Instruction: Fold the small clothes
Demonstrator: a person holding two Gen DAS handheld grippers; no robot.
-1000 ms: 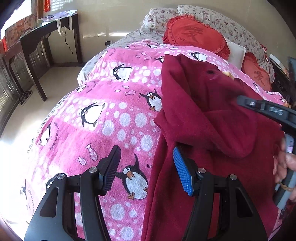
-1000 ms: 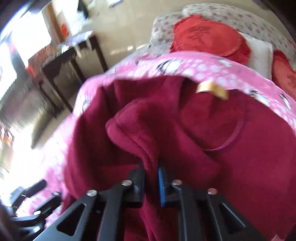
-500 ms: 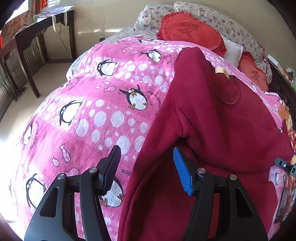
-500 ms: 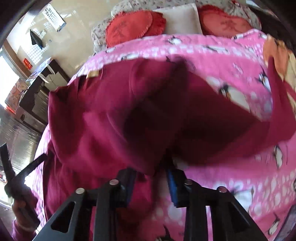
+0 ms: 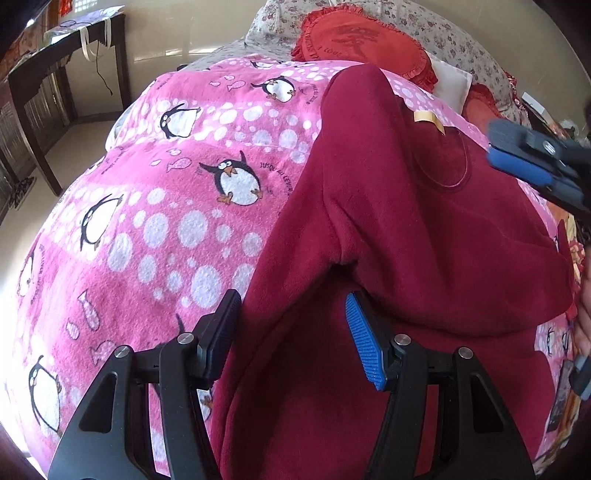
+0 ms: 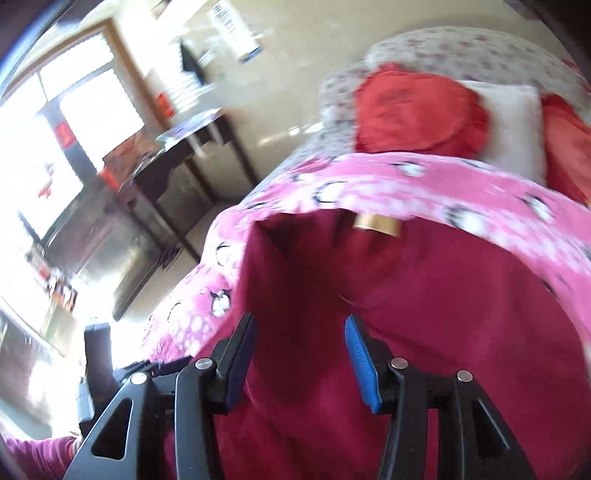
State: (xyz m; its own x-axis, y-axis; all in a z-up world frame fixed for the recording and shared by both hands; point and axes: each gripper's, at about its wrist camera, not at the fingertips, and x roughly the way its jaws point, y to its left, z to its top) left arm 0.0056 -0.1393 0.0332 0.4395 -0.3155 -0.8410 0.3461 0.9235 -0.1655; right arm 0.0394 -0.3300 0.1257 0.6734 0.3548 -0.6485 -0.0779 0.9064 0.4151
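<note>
Left wrist view: the left gripper [image 5: 291, 338] hangs with its jaws spread wide, nothing between them, just over the near edge of a dark red fleece garment [image 5: 388, 229]. The garment lies spread on a pink blanket [image 5: 177, 206] printed with penguins and white dots; one sleeve is folded across the body, and a small tan label [image 5: 428, 120] sits at the neckline on the far end. Beside one penguin [image 5: 236, 179] runs dark printed writing that begins "JUSQU'AU", the rest too small to read. A red ruffled cushion [image 5: 362, 42] at the head of the bed carries a large darker character and a line that seems to read "I LOVE", not fully legible. Floral pillows [image 5: 443, 26] lie behind it. At the right edge the right gripper [image 5: 532, 162] appears blurred above the garment, blue pad showing. A dark wooden table [image 5: 62, 55] stands by the wall at left.

Right wrist view: the picture is smeared by motion. The right gripper [image 6: 299, 354] has its jaws parted and holds nothing, poised over the garment [image 6: 406, 314], whose tan label [image 6: 376, 223] shows at the far end. The blanket [image 6: 424, 184], the cushion [image 6: 413, 110] and a white pillow [image 6: 513, 122] lie beyond. A paper sheet [image 6: 236, 27] on the wall bears print too blurred to read
</note>
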